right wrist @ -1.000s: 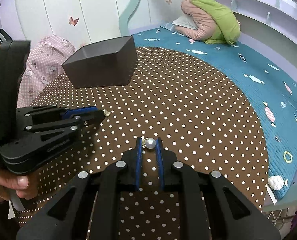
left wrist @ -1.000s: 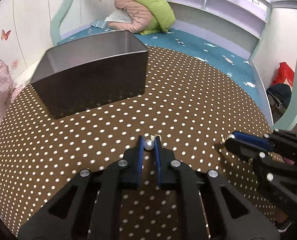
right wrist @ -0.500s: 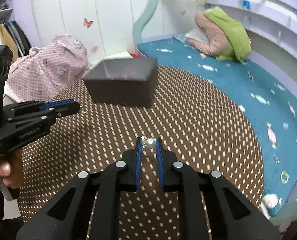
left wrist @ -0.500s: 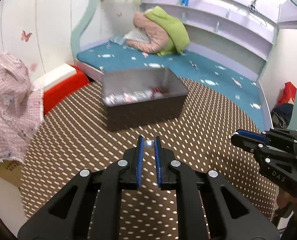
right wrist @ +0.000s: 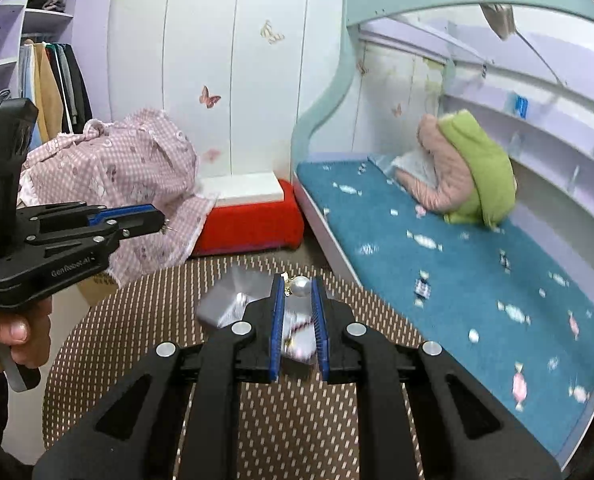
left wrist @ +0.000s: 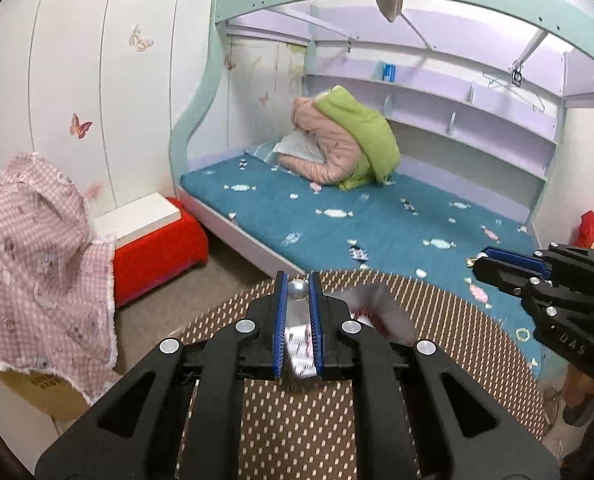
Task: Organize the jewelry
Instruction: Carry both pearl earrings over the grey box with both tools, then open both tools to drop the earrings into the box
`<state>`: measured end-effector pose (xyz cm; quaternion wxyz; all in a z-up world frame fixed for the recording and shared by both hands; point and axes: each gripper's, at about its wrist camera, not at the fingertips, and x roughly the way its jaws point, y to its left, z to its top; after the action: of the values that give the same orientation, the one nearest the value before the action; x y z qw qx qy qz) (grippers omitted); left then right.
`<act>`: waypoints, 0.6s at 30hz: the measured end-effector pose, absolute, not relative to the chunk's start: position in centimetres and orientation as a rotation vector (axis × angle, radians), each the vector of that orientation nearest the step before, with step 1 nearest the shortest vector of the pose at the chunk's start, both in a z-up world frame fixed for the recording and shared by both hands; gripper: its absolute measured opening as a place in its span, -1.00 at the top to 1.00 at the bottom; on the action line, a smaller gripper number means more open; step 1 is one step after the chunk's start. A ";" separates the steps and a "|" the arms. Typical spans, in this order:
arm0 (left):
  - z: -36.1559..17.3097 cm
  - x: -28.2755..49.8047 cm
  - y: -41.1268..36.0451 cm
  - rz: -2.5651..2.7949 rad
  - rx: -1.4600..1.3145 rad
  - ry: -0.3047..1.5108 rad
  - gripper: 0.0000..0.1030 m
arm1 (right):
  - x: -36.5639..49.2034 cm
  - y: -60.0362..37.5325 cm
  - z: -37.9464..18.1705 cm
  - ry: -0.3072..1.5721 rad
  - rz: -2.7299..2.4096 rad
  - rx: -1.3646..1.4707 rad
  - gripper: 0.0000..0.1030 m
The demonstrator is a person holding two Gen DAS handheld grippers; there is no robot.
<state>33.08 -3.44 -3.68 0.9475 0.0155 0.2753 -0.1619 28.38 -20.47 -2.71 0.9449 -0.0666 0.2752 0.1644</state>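
Observation:
Both grippers hang high above the round brown dotted table. In the left wrist view my left gripper is shut on a pearl earring at its fingertips. My right gripper is likewise shut on a pearl earring with a small gold fitting. The grey jewelry box stands on the table beneath and behind both sets of fingers, blurred; it shows again as the box in the left view. Each view catches the other gripper from the side: the right gripper and the left gripper.
A bed with a teal mattress lies beyond the table, with a pink and green jacket piled on it. A red step and a pink checked cloth over a carton sit at the left. A hand grips the left handle.
Both grippers rose well above the table and tilted up, each still shut on its pearl earring. The grey box dropped from the upper left to just behind the fingertips.

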 end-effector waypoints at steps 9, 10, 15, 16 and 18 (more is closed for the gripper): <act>-3.8 38.2 -5.9 -0.387 0.025 0.638 0.79 | 33.4 -19.7 -3.7 0.628 0.370 -0.118 0.76; -4.3 38.8 -6.2 -0.389 0.020 0.657 0.79 | 33.7 -19.7 -4.0 0.639 0.372 -0.116 0.76; -6.4 40.9 -7.2 -0.394 0.017 0.718 0.78 | 35.5 -19.2 -6.3 0.713 0.382 -0.107 0.76; -6.8 41.0 -7.2 -0.395 0.017 0.725 0.78 | 35.8 -19.1 -6.7 0.726 0.384 -0.106 0.76; -7.6 41.7 -7.6 -0.396 0.018 0.751 0.78 | 36.2 -19.0 -7.2 0.742 0.385 -0.097 0.75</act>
<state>41.65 -7.55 -7.61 0.9113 0.0086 0.3642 -0.1919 36.21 -19.04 -7.17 0.9127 -0.0472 0.3602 0.1871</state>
